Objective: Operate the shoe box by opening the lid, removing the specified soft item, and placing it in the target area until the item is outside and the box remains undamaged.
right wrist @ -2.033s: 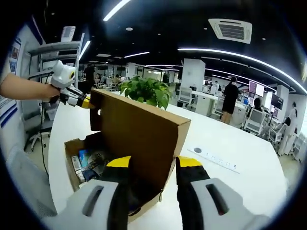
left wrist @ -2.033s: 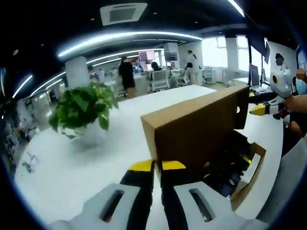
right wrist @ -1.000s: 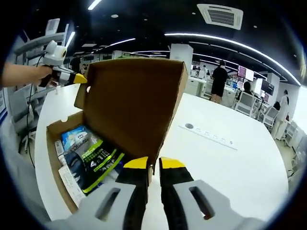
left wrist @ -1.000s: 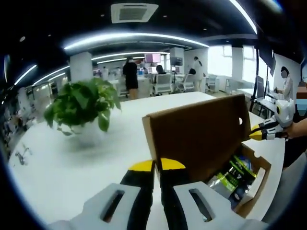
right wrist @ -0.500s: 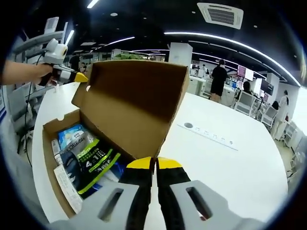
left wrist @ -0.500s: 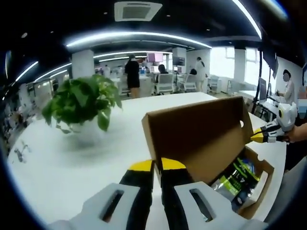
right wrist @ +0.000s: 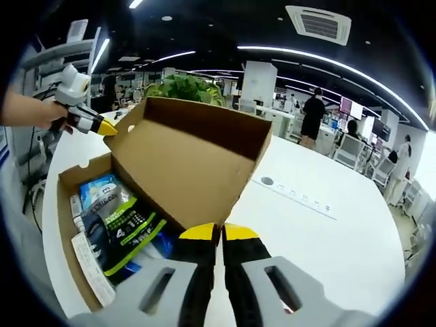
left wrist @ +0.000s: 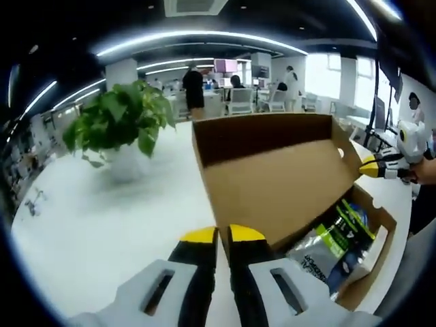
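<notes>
A brown cardboard shoe box [left wrist: 373,271] stands open on the white table, its lid [left wrist: 279,177] tipped back. Inside lie soft packets: a black and green one [left wrist: 334,238] and a blue one [right wrist: 102,191]. My left gripper [left wrist: 222,236] is shut on the lid's near corner. In the right gripper view the lid [right wrist: 184,163] leans back over the box [right wrist: 65,204] and the green packet [right wrist: 126,228]; my right gripper [right wrist: 219,233] is shut on its other corner. The right gripper [left wrist: 373,167] also appears across the box in the left gripper view, the left gripper [right wrist: 102,127] likewise in the right gripper view.
A potted green plant [left wrist: 119,129] stands on the white table [left wrist: 102,218] behind the lid. A white power strip [right wrist: 296,194] lies on the table to the right of the box. People and office desks fill the background. A hand [right wrist: 27,109] holds the left gripper.
The lid has swung from upright to tipped well back, uncovering the packets. The right gripper's jaws, apart two seconds ago, have shut on the lid corner.
</notes>
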Motion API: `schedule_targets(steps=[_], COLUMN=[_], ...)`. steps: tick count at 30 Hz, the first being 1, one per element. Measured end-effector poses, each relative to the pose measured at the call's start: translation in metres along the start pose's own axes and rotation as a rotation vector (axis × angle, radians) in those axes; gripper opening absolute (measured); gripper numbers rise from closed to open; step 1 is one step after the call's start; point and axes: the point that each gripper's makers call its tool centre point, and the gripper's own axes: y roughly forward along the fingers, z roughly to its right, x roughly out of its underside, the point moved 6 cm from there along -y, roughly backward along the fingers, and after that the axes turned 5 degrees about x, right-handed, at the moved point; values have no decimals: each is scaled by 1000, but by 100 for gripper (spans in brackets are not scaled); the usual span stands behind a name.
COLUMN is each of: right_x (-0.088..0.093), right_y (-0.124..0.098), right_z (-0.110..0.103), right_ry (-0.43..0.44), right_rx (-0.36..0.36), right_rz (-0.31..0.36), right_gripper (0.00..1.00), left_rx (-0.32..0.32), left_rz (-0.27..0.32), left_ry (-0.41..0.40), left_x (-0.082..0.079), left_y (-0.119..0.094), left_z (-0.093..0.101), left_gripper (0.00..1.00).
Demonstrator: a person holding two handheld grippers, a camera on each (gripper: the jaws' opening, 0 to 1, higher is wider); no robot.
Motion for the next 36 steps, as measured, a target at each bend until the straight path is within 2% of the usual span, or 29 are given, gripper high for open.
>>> schedule_targets(steps=[4, 8, 10, 14, 36], right_x=[0, -1, -1, -1, 2], right_y=[2, 5, 6, 9, 23], right_z=[1, 3, 3, 4, 10], right_ry=[-7, -23, -28, -36, -17], right_rx=[-6, -10, -11, -15, -39], right_rz=[-4, -13, -17, -24, -70], right_gripper=[1, 1, 1, 2, 4], left_rx=[-7, -36, -51, -67, -63], left_rz=[16, 0, 8, 26, -2], left_ry=[-17, -7, 10, -12, -11], left_x=[3, 7, 9, 8, 5], left_y=[-2, -1, -1, -1, 11], left_z=[1, 5, 7, 7, 3], left_gripper=[0, 0, 0, 0, 0])
